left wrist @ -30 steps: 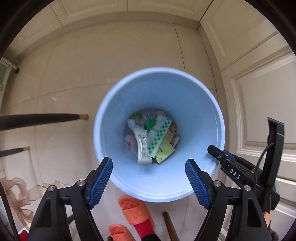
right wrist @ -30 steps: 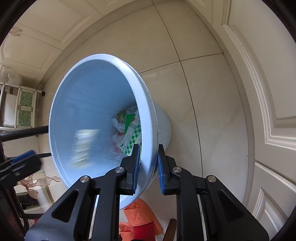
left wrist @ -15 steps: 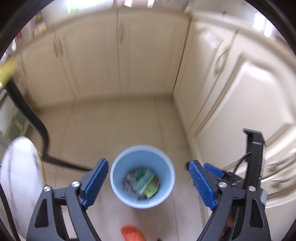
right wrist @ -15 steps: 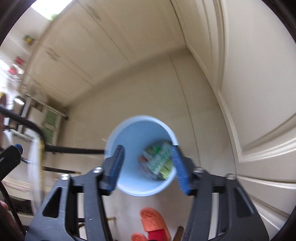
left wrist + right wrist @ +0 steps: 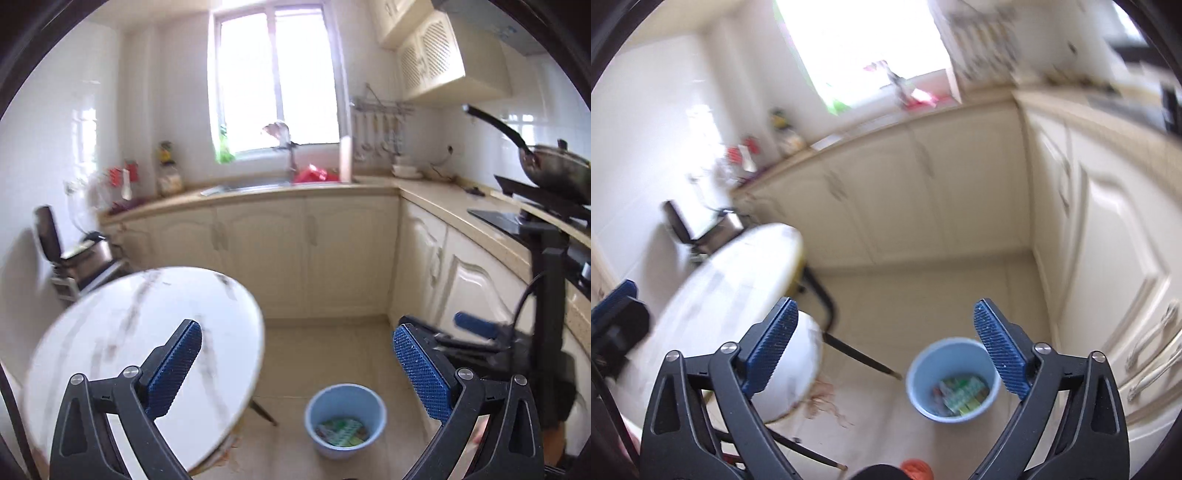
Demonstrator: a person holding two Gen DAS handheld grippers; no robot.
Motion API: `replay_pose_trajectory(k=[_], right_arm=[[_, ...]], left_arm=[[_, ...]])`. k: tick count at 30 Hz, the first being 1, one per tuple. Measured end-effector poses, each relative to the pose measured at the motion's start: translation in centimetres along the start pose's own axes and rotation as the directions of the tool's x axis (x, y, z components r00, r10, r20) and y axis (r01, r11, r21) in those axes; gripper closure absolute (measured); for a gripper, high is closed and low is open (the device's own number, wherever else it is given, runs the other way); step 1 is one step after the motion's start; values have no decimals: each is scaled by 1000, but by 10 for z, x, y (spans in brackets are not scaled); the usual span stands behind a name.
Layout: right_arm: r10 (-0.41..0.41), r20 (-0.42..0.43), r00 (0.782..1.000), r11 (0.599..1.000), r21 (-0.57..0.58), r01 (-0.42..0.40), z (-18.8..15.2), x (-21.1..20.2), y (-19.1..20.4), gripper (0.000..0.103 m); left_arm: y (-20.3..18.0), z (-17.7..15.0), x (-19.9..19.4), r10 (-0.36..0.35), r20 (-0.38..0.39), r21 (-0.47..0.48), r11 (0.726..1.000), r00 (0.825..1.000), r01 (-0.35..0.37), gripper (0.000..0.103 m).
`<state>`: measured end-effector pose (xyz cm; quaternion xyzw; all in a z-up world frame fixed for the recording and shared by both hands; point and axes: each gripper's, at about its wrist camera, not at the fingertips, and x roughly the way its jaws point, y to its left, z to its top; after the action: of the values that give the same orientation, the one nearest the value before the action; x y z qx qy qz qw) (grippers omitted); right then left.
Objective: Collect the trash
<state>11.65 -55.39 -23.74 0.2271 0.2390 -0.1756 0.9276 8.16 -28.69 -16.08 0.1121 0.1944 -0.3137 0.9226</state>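
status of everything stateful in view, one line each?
left gripper: open, empty
right gripper: open, empty
bin: upright on floor, holds wrappers
table: top looks bare
cabinet doors: shut
wok: on the stove

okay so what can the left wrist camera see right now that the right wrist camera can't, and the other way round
Only the left wrist view shows the wok on the stove at the right, and the utensil rack beside the window.

Only the right wrist view shows the drawer handles on the right-hand cabinets, and something orange on the floor at the bottom edge.

Both show the blue trash bin standing on the floor with wrappers inside, the round marble table, and the open, empty left tool and right tool.
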Motion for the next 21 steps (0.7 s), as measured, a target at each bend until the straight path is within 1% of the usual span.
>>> replay_pose_trajectory(k=[2,4,7,8,10,13,14,15,16,18,21], right_arm=[[41,41,998,998,-49,-39,11,-25,33,3],[84,82,993,992,-101,-76,20,-49,69,0],[155,123,980,972,-195,-130,31,-86,120,0],[175,125,977,963,-227,-144,34,-95,136,0],[216,144,966,943,-288,-168,36,-114,171,0],[288,159,944,905,-366,-214,33,-144,220,0],[304,167,938,892,-394,-219,32,-151,233,0],[310,174,935,882,-419,-215,30,-159,246,0],[312,177,933,873,-440,-208,27,-168,260,0],[351,195,916,853,-470,-227,24,-183,280,0],[388,195,901,826,-506,-246,20,-202,303,0]], left_arm=[[7,-4,-38,64,38,-17,998,997,-63,1],[23,-4,-80,130,86,-37,991,988,-127,1],[34,-15,-138,250,135,-95,966,959,-239,1],[35,-26,-156,283,144,-116,956,948,-268,1],[35,-35,-184,335,151,-147,938,930,-314,1],[34,-49,-229,409,182,-185,907,894,-378,1],[26,-59,-239,427,188,-198,899,885,-391,1],[25,-64,-251,442,191,-215,890,876,-402,1],[15,-73,-260,456,194,-230,882,869,-412,1],[-13,-101,-281,472,209,-248,873,856,-420,1],[-36,-116,-292,513,235,-273,850,826,-450,1]])
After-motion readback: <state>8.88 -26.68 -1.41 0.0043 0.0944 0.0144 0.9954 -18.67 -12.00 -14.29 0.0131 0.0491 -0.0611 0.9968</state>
